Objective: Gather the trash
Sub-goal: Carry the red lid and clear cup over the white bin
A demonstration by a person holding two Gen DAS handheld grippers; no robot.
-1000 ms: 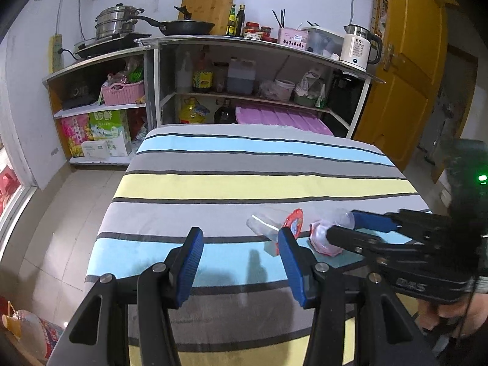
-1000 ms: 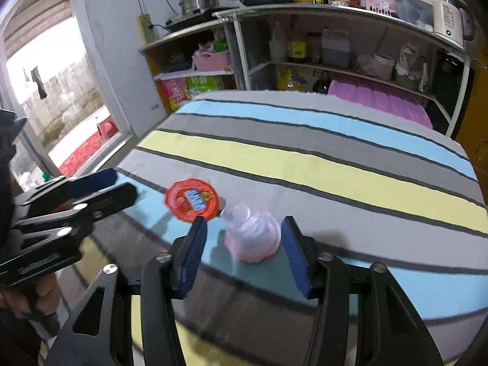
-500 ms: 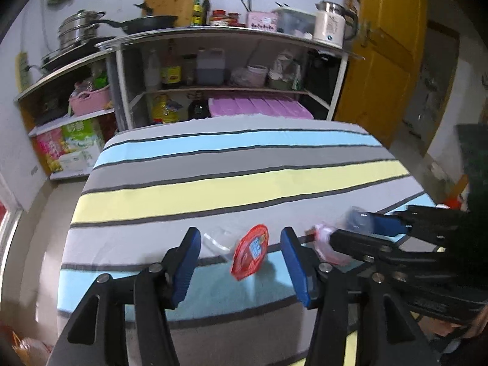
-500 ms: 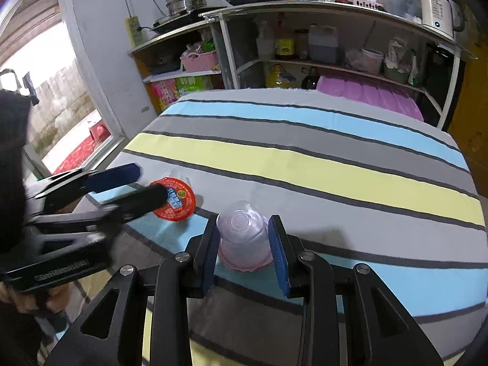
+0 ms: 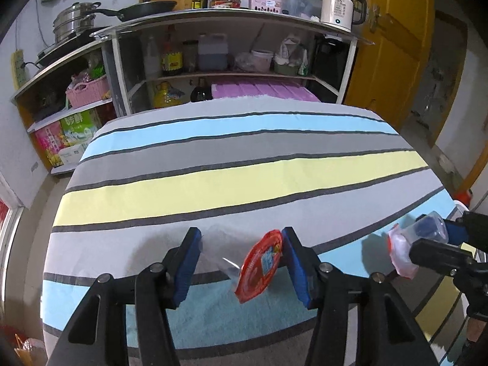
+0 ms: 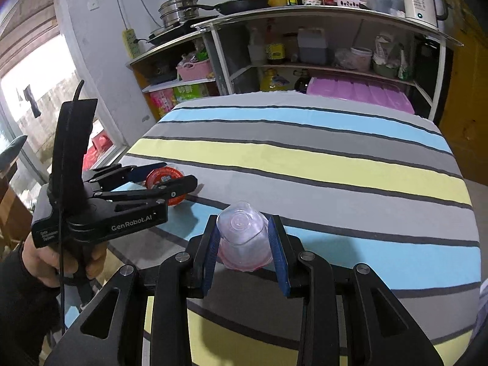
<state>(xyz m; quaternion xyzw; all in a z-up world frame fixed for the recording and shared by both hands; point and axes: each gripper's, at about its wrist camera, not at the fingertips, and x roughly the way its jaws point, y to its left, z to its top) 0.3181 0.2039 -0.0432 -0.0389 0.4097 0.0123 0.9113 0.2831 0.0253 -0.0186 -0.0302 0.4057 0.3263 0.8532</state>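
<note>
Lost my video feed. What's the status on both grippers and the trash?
Right gripper shut on clear cup, lifted. Left gripper straddles red-lidded cup, grip unconfirmed. Nothing else on striped table.

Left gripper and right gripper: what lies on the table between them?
Only bare striped tablecloth, seen in the right wrist view. The left gripper holds a red-lidded cup; the right gripper holds a clear cup.

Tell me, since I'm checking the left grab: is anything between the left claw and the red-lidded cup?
Nothing visible. The red-lidded cup already sits between the left claw's fingers, its lid against the right finger. The right claw holds its own clear cup apart.
</note>
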